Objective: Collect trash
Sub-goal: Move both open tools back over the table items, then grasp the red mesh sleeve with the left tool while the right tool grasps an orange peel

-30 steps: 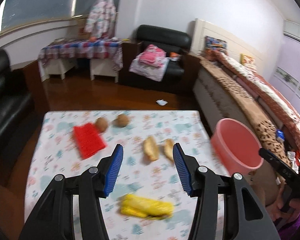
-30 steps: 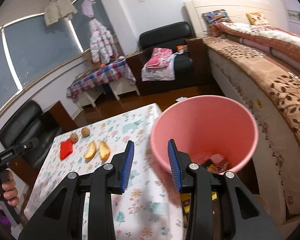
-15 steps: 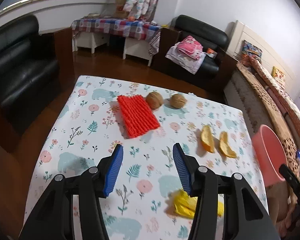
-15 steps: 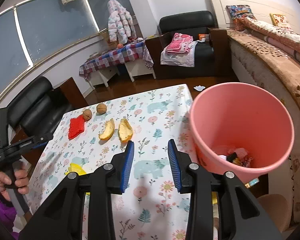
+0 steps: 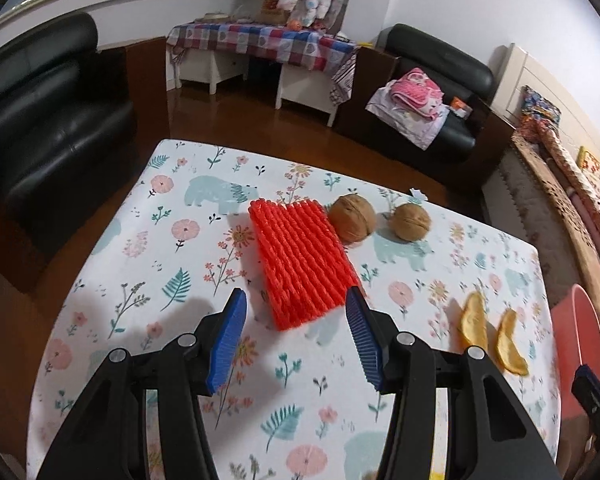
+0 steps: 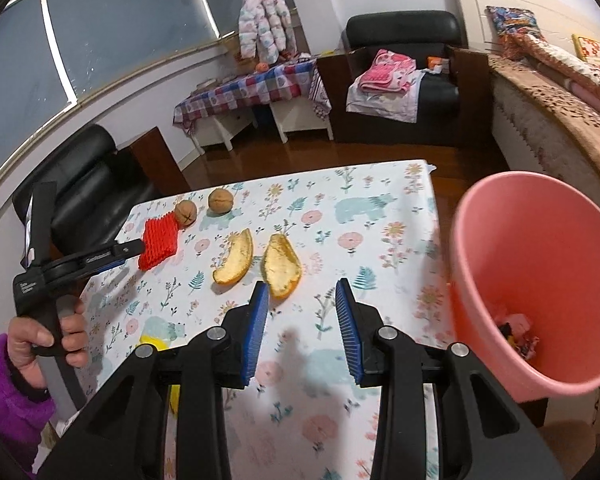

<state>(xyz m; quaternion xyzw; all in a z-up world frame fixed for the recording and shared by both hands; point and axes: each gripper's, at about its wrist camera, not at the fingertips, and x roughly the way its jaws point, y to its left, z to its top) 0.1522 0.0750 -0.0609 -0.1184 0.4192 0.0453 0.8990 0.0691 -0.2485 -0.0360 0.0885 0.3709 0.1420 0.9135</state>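
The red foam net lies flat on the floral tablecloth and serves as the reference point. Two walnuts sit just beside its far right corner; the nearer one appears to touch the net edge. Two orange peels lie well apart from the net, toward the pink bin. A yellow wrapper lies on the near side of the net, by the table's near edge. The bin stands off the table edge farthest from the net and already holds scraps.

The left gripper hovers just short of the net's near edge, jaws released and spread about as wide as the net, nothing between them. The right gripper hovers just short of the nearer peel, jaws apart and empty.

Risks, as judged:
- The net is flat and wide. Jaws closing across its width may slide it along the cloth or only buckle it, giving a weak grip.
- Pushing the net forward may roll the touching walnut off the table.
- The curved peel may tip or skid if the right jaws close on one rim.
- Blue pads may snag the cloth and drag it.
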